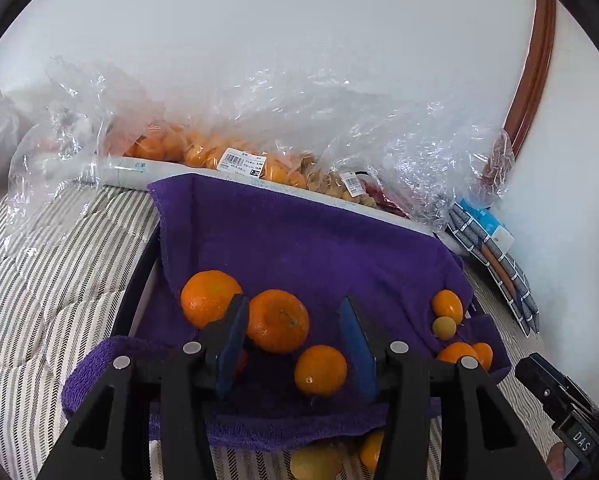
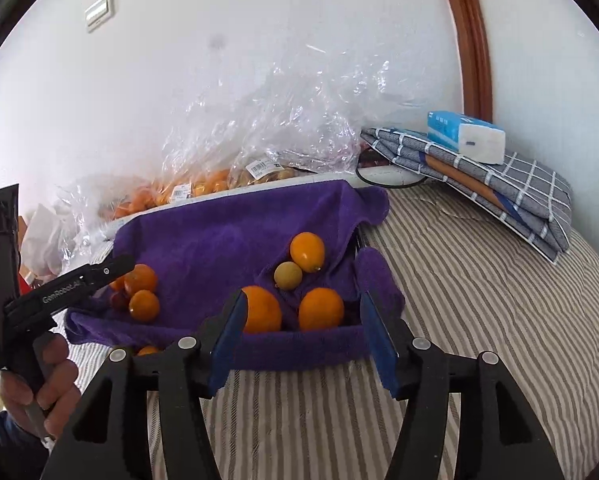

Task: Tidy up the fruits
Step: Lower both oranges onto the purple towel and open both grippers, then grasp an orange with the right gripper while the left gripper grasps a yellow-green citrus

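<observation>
While both pairs of tongs hang released over the purple towel [image 2: 219, 236], the step in hand looks like sorting fruit into groups on it. The left gripper [image 1: 295, 344] stands parted with nothing pressed between its pads; a large orange [image 1: 277, 321] and a small orange [image 1: 320, 370] lie just beyond its tips, another big orange [image 1: 209, 298] past its left finger. The right gripper [image 2: 307, 340] is likewise parted and empty, two oranges [image 2: 261, 309] just ahead of it, a yellowish fruit [image 2: 288, 275] further on. Bagged fruit [image 1: 235, 156] waits well beyond the towel. Next, I judge, one gripper must reach for loose or bagged fruit, closing gently
</observation>
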The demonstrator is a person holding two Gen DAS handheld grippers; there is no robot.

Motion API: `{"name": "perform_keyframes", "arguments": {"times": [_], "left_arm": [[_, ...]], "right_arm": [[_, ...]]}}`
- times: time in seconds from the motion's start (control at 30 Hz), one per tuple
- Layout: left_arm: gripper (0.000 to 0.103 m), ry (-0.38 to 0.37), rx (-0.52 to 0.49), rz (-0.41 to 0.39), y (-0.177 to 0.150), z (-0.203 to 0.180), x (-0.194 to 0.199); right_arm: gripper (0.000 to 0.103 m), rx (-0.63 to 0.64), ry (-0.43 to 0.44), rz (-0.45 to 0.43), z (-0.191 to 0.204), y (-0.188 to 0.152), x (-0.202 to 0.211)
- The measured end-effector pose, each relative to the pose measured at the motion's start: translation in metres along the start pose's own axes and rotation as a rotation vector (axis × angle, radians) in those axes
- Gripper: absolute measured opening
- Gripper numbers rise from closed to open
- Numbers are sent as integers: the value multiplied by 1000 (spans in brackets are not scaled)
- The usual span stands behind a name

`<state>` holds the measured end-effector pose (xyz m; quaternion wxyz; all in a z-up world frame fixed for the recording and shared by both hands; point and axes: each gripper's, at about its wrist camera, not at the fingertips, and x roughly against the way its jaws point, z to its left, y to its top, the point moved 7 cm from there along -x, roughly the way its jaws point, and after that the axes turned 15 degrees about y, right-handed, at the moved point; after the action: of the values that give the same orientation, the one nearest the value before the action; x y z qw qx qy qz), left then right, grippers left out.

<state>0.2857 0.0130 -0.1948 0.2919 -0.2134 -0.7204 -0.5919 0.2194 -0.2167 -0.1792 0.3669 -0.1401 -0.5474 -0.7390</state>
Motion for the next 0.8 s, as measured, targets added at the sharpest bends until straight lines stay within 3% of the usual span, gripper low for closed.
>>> {"name": "perform_keyframes", "arguments": {"times": [0.23,0.43,0.8], "left_arm": [[47,-1,18,-40,-10,12,30],[48,41,13,-61,-29,39,59],[50,139,60,12,-49,84,65]], "right_arm": [[58,-42,13,26,10,-15,21],[56,19,11,73,32,-30,28],[51,57,54,154,67,-55,1]]}}
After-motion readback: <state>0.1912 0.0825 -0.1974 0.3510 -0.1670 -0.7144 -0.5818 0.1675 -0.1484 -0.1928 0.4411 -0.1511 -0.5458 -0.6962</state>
